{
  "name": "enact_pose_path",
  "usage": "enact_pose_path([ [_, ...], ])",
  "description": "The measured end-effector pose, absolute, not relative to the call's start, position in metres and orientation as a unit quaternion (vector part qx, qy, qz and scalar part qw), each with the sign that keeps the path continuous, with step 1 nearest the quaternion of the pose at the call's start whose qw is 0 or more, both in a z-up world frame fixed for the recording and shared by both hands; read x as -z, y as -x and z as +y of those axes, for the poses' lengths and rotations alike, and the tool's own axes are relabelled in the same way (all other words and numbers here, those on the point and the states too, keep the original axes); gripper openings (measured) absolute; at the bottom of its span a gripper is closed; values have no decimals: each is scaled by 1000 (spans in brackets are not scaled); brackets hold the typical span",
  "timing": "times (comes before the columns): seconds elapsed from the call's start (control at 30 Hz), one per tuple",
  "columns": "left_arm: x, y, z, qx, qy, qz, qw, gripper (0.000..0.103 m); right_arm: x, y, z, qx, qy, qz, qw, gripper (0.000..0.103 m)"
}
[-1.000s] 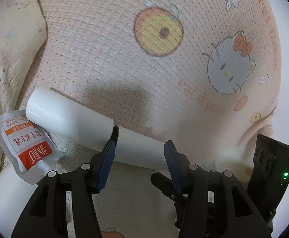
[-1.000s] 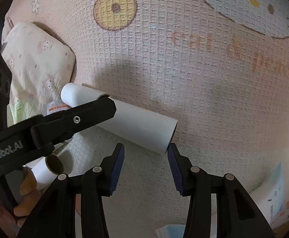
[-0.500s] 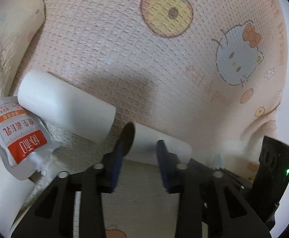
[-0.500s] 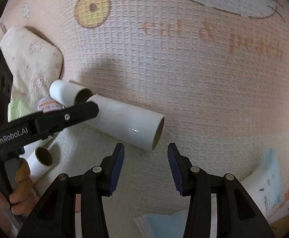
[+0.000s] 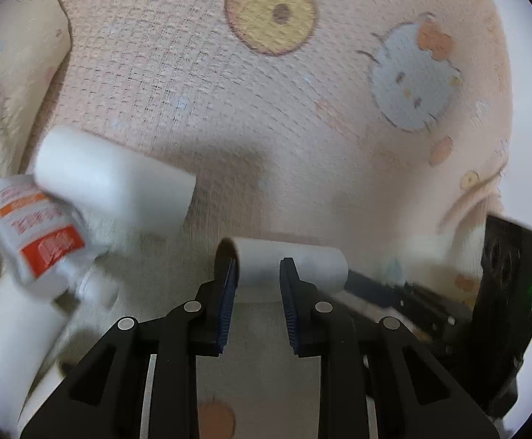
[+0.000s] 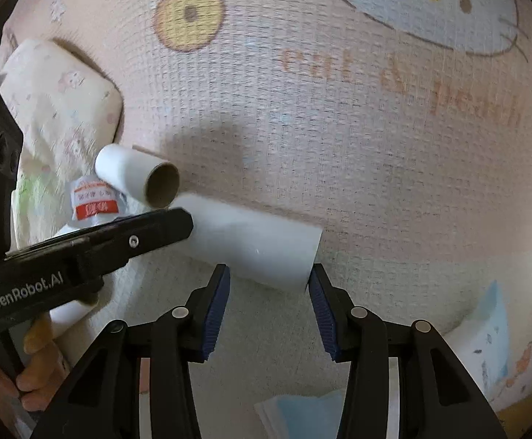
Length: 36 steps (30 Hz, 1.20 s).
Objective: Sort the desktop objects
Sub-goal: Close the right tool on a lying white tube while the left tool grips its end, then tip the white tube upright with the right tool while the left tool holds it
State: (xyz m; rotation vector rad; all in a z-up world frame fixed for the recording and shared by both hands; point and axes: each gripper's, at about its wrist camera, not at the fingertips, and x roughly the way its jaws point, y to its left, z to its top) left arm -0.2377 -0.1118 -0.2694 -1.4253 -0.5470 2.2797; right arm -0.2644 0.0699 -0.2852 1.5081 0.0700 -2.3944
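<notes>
My left gripper (image 5: 256,270) is shut on a white roll (image 5: 291,263), gripping it near its left end and holding it crosswise. The same roll (image 6: 255,245) lies just ahead of my right gripper (image 6: 268,278), which is open and empty with the roll's right end between its fingertips. A second white roll (image 5: 116,183) with a brown cardboard core (image 6: 161,190) lies to the left. A white and orange sachet (image 5: 35,234) lies beside it, also seen in the right wrist view (image 6: 95,206).
Everything rests on a pink cartoon-print cloth (image 5: 229,109). A small printed cushion (image 6: 57,98) lies at the left. Another white roll (image 5: 10,351) sits at lower left. Blue and white tissue packs (image 6: 481,344) lie at lower right. The right gripper's body (image 5: 507,292) is close by.
My left gripper has closed on the nearer roll and pulled it away from the second roll. My right gripper has come closer to the roll's right end.
</notes>
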Motion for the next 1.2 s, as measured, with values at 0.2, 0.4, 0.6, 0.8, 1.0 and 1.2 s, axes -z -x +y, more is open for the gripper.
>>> enact_pose_path([
  [0.2,255,200,-110,-824,505,-155,206,27,269,236,59,841,-511,62,168,42],
  [0.4,248,165,-106,-811,509,-166,234,27,259,199,77,842,-512,50,162,42],
  [0.6,241,124,-97,-806,519,-146,244,25,255,153,87,843,-521,16,133,42],
  [0.8,235,87,-93,-800,525,-150,248,25,250,111,105,844,-524,-16,113,42],
  [1.0,237,63,-81,-785,546,-125,264,25,252,77,110,842,-532,-12,91,42],
  [1.2,249,58,-56,-772,565,-70,283,25,267,58,123,833,-548,-19,67,42],
])
